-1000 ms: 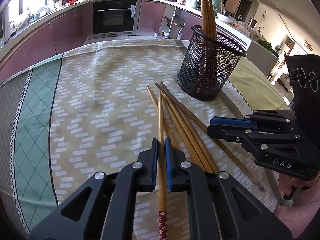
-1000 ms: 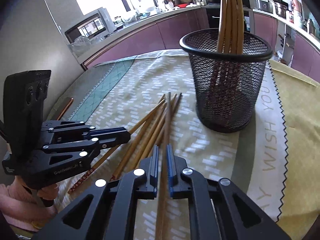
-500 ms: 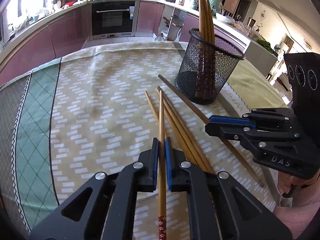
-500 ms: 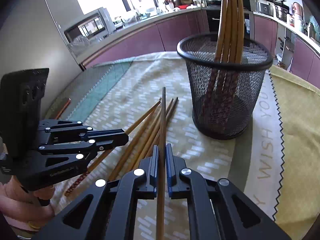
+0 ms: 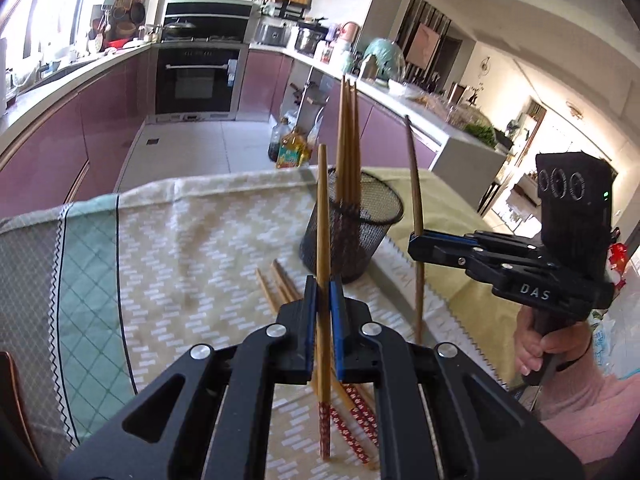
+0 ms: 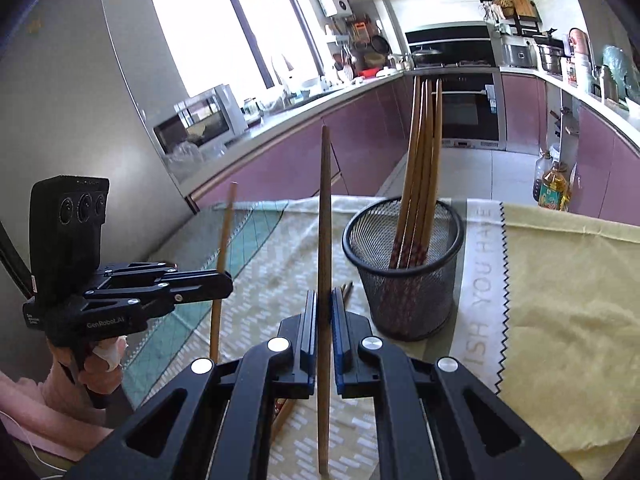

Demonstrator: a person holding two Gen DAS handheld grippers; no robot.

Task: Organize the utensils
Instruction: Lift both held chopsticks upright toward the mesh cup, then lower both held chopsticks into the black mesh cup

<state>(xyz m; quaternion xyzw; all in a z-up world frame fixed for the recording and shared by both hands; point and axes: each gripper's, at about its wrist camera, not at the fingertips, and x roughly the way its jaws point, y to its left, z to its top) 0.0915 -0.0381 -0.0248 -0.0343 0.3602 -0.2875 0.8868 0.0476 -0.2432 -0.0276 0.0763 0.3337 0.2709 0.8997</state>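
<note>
Fingers (image 5: 308,320) of the left gripper (image 5: 323,322) are closed tight on a single chopstick (image 5: 322,216), which stands nearly upright in the grip, its red-patterned end (image 5: 325,428) hanging below the pads and its bare wooden tip pointing up. Fingers (image 6: 309,320) of the right gripper (image 6: 323,320) are likewise clamped on a second chopstick (image 6: 324,208), also held close to vertical. Each gripper is visible in the other's view, carried in a hand (image 5: 538,354) with a pink sleeve (image 5: 588,412). Both held chopsticks are clear of the table (image 5: 168,264), which is covered by a patterned cloth (image 5: 80,264). A black mesh holder (image 6: 404,280) stands on the cloth just beyond the grippers, with several chopsticks (image 6: 422,152) already leaning inside it, patterned ends down. More loose chopsticks (image 5: 276,284) lie flat on the cloth beneath the left gripper, near the base of the holder. Kitchen counters and an oven (image 5: 198,84) fill the background.
</note>
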